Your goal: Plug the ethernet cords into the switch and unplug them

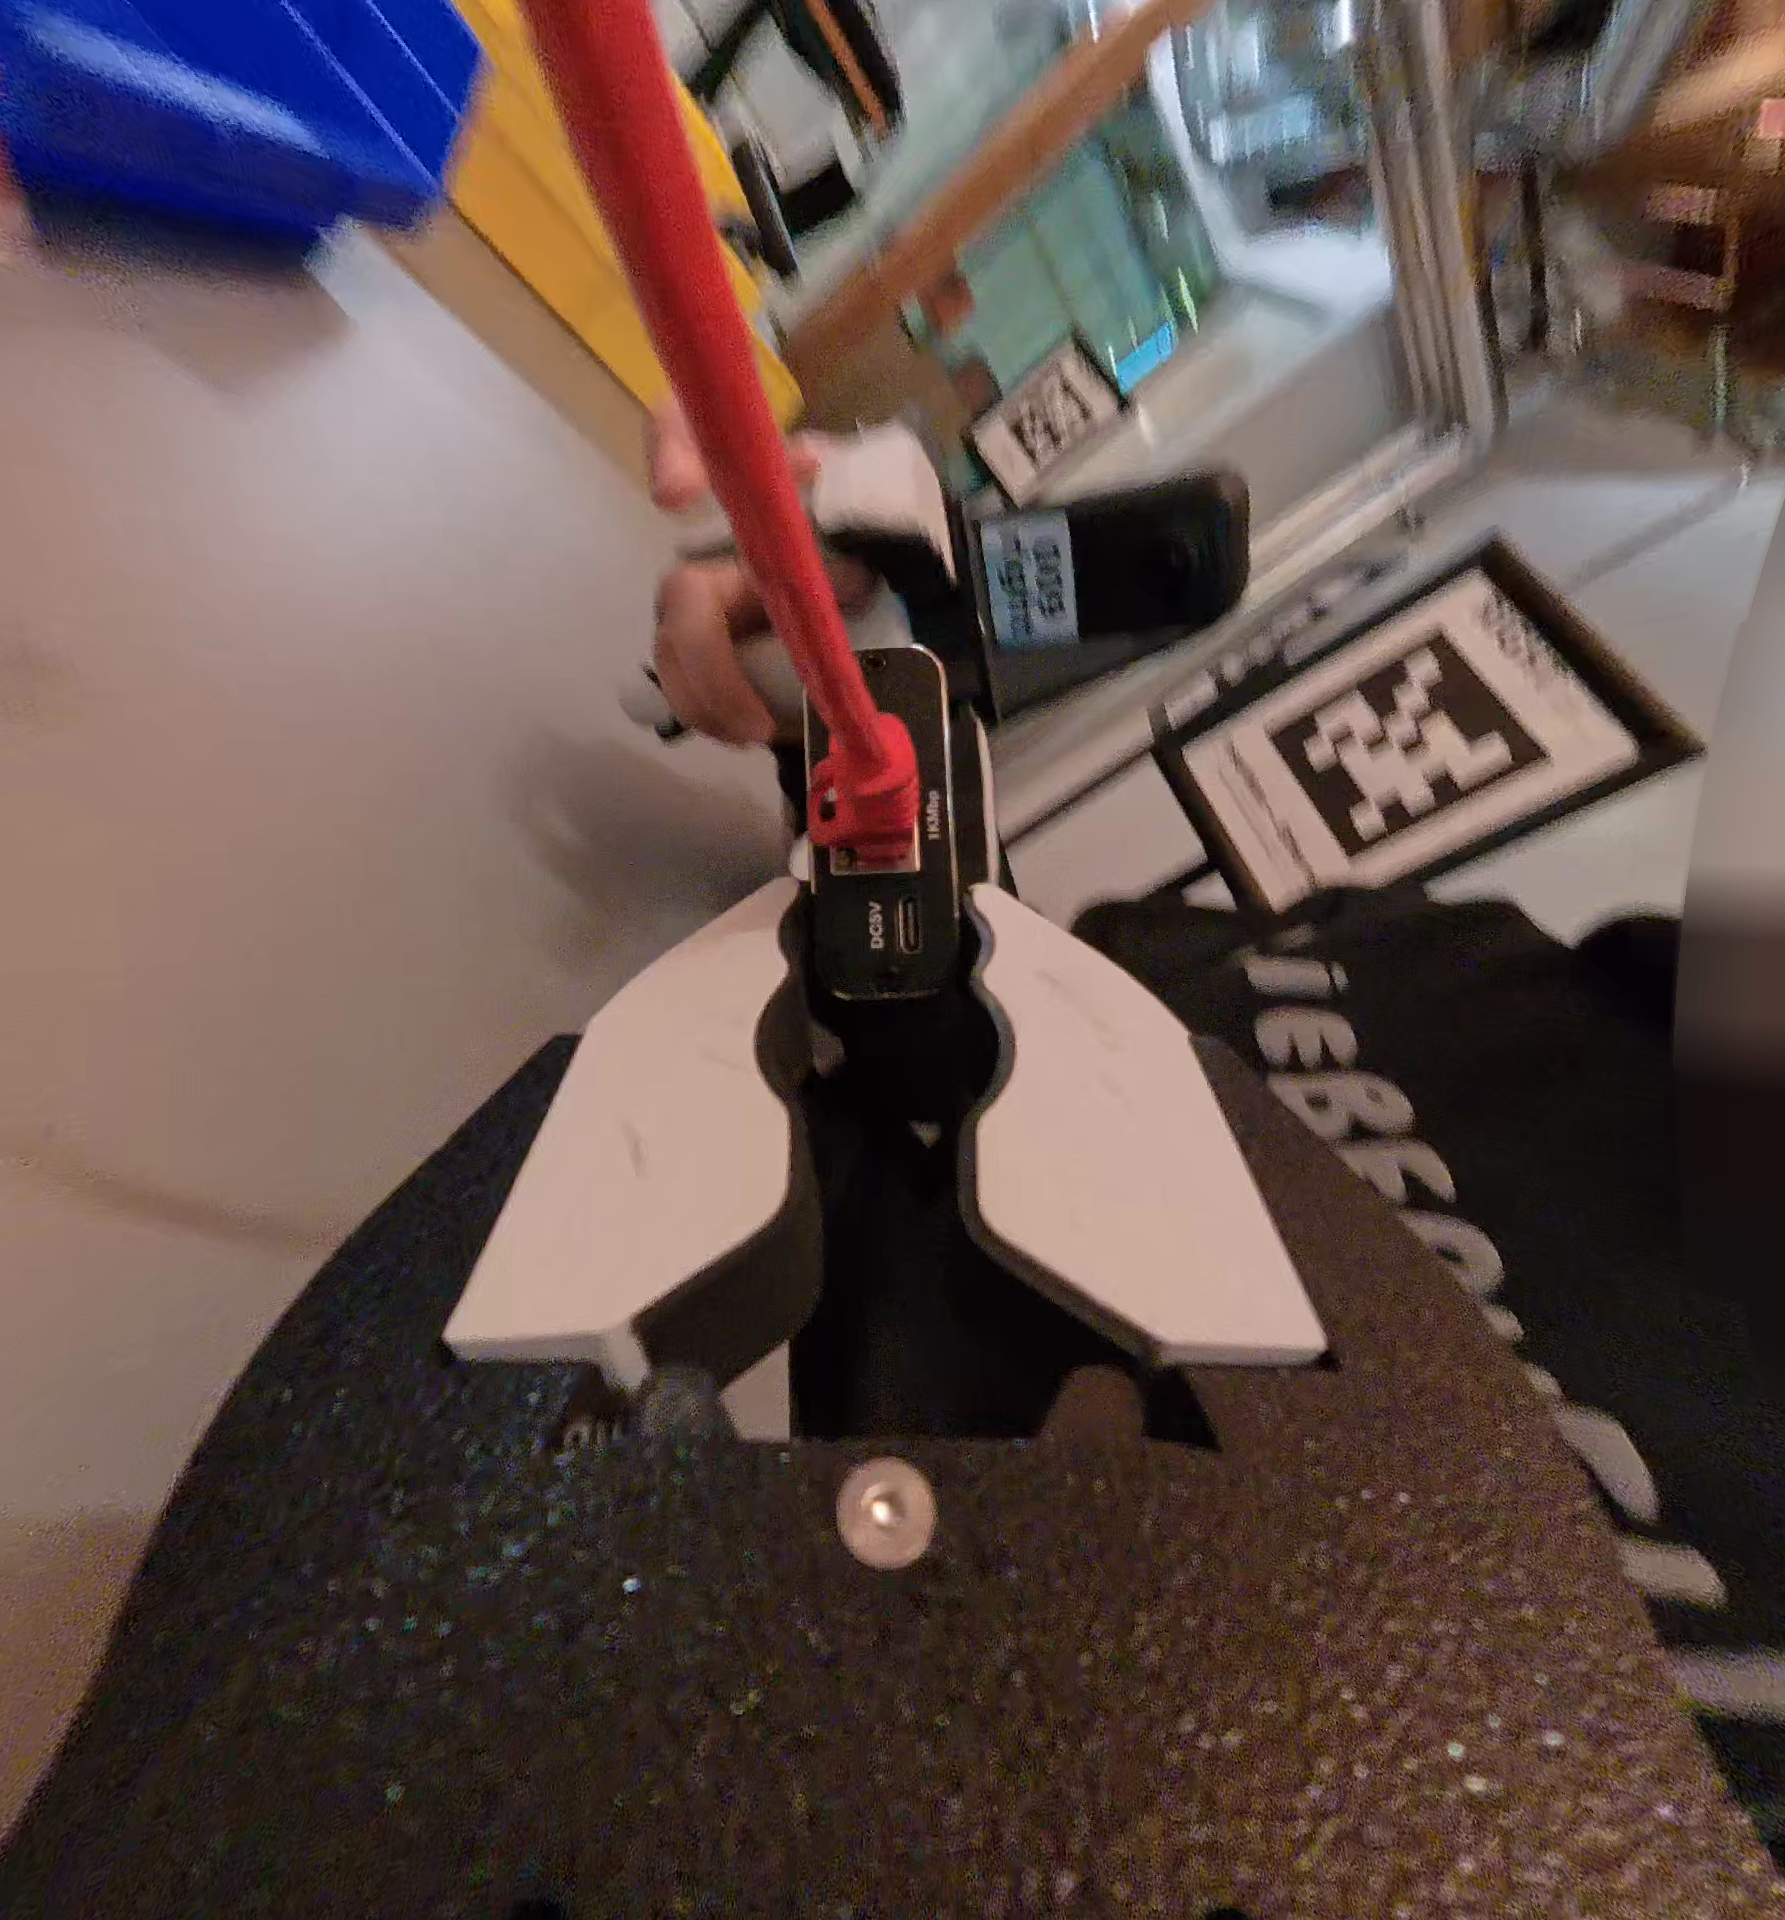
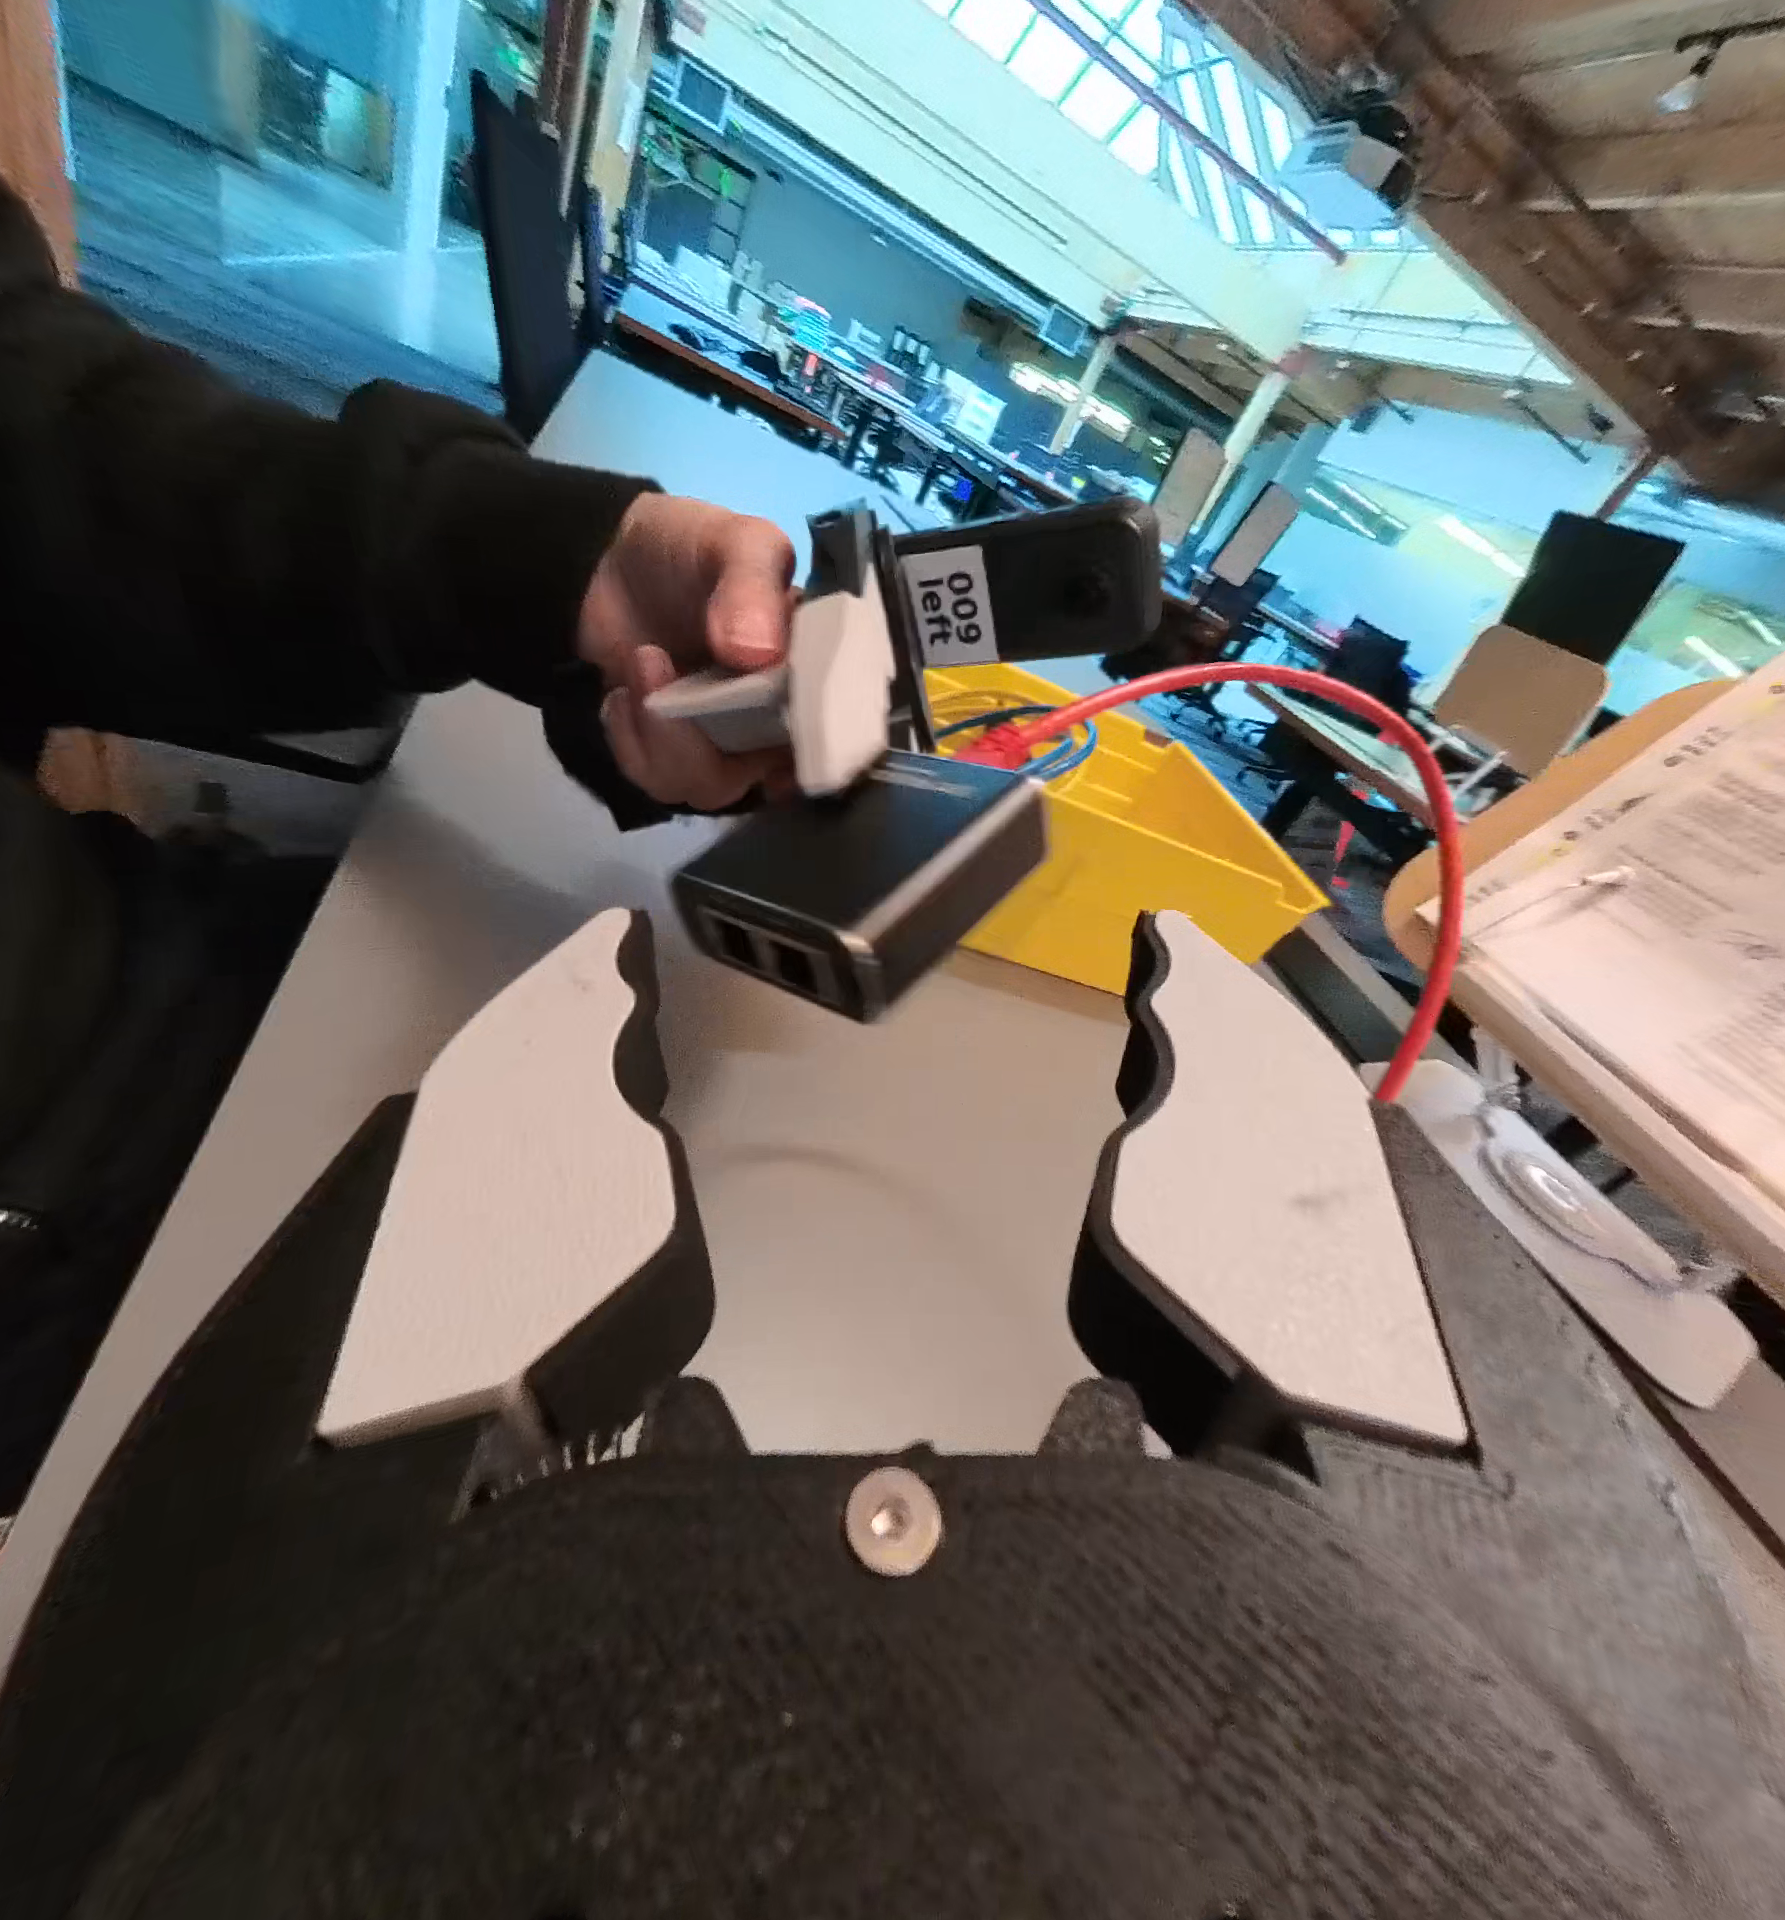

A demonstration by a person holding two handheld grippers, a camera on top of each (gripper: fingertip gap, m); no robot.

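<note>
My left gripper [image 1: 883, 906] is shut on the black switch [image 1: 880, 966] and holds it upright in the air. A red ethernet plug [image 1: 862, 800] sits in a port on the switch's face, and its red cord [image 1: 742, 364] runs up and away. In the right wrist view the switch [image 2: 867, 883] hangs tilted from the left gripper [image 2: 836, 717], with two empty ports [image 2: 753, 951] facing me. The red cord [image 2: 1428, 810] arcs to the right and drops behind my right finger. My right gripper [image 2: 888, 1003] is open and empty, just below the switch.
A yellow bin [image 2: 1158, 862] holding a blue cord [image 2: 1059, 727] stands on the white table [image 2: 431, 935] behind the switch. A blue bin [image 1: 223, 104] sits nearby. A board with papers [image 2: 1646, 935] is at the right. Framed marker tags [image 1: 1418, 769] and a black cloth [image 1: 1387, 1091] lie beyond.
</note>
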